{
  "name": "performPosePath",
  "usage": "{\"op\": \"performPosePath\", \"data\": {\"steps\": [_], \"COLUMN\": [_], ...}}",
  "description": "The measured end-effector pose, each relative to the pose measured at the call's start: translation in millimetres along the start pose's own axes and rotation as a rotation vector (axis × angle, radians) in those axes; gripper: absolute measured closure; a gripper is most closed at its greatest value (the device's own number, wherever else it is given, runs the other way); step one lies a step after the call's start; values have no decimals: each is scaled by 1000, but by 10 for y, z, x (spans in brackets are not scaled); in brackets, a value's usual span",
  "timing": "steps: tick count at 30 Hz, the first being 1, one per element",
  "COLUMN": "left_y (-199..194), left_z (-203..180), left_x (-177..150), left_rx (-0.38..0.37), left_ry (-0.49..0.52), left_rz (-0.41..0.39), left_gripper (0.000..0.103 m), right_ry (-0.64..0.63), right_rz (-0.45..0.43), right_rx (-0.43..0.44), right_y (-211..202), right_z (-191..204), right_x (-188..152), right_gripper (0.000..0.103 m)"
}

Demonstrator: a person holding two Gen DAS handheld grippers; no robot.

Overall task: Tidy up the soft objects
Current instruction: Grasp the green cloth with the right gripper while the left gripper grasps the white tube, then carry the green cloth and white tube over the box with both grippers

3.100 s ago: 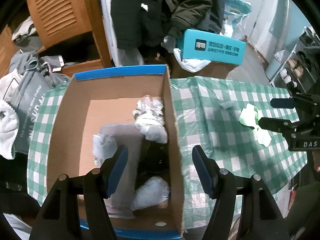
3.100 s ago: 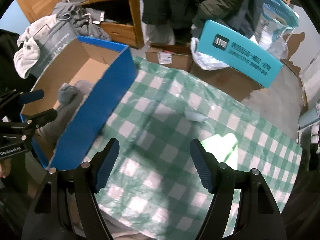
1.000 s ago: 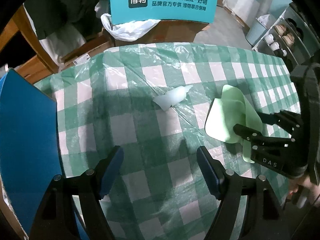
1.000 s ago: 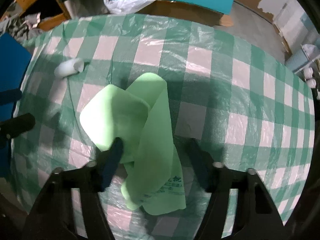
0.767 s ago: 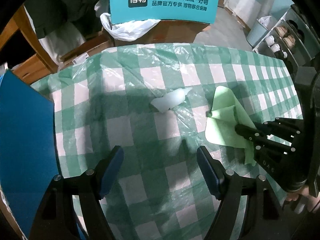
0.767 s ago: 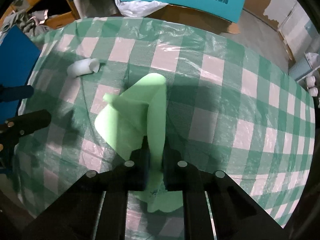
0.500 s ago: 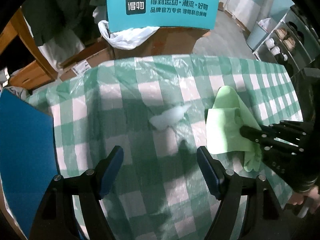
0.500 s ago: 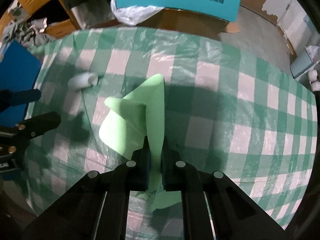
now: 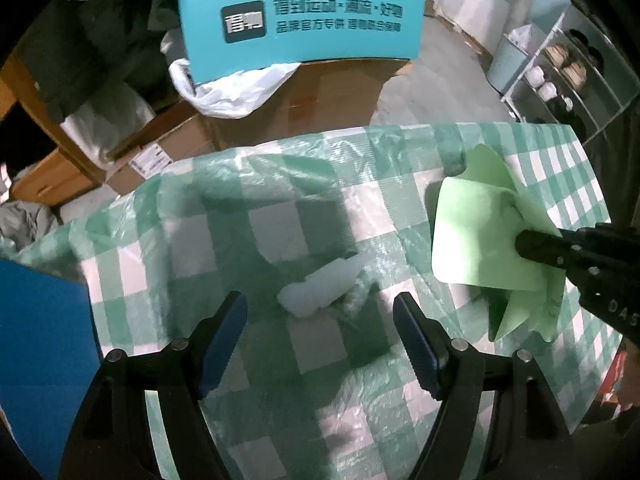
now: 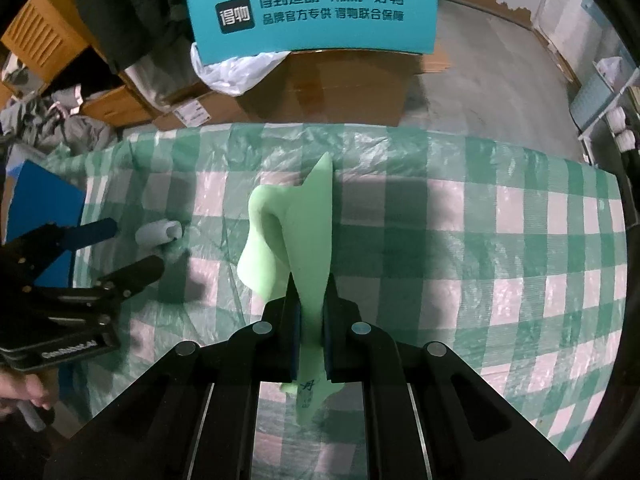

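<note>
A light green cloth (image 10: 304, 232) hangs folded in my right gripper (image 10: 311, 280), which is shut on it and holds it above the green checked tablecloth (image 10: 480, 208). The left wrist view shows the same green cloth (image 9: 476, 236) at the right, pinched by the right gripper (image 9: 524, 244). A small white soft roll (image 9: 320, 288) lies on the cloth just ahead of my left gripper (image 9: 320, 312), which stands open with its blue pads either side of the roll and above it. From the right wrist, the white roll (image 10: 158, 234) lies beside the left gripper (image 10: 128, 248).
A blue-sided box (image 9: 40, 352) stands at the table's left edge. Behind the table are a teal printed box (image 9: 300, 20), a white plastic bag (image 9: 236, 88), brown cartons (image 10: 320, 88), hanging dark coats and a wooden cabinet. Shelves with shoes (image 9: 568, 76) stand far right.
My right gripper closed on the green cloth and lifted it off the table. My left gripper moved toward the white roll, which now lies between its fingertips' line.
</note>
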State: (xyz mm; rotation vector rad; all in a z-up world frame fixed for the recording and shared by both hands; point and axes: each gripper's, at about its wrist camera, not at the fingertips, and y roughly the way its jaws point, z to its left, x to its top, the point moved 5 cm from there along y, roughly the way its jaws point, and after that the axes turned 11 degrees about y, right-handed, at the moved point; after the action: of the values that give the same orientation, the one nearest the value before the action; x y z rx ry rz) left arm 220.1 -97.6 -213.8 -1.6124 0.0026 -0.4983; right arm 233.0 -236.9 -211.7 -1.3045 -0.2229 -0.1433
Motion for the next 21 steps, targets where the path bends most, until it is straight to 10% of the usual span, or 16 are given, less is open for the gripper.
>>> {"op": "performPosePath", "data": {"steps": [7,21], "left_y": [102,86], "left_z": [-89,-42], "left_x": [43,49], "left_rx": [29,74], "left_ry": [57,64], "left_rz": [9,-8], "left_gripper": [31,82], "right_ry": [8,-17], "right_rz": [6,10], "right_rx": [25,32], "right_y": [-35,-48], "right_z": [21,140], "right_x": [18,6], "right_gripper": [95,95]}}
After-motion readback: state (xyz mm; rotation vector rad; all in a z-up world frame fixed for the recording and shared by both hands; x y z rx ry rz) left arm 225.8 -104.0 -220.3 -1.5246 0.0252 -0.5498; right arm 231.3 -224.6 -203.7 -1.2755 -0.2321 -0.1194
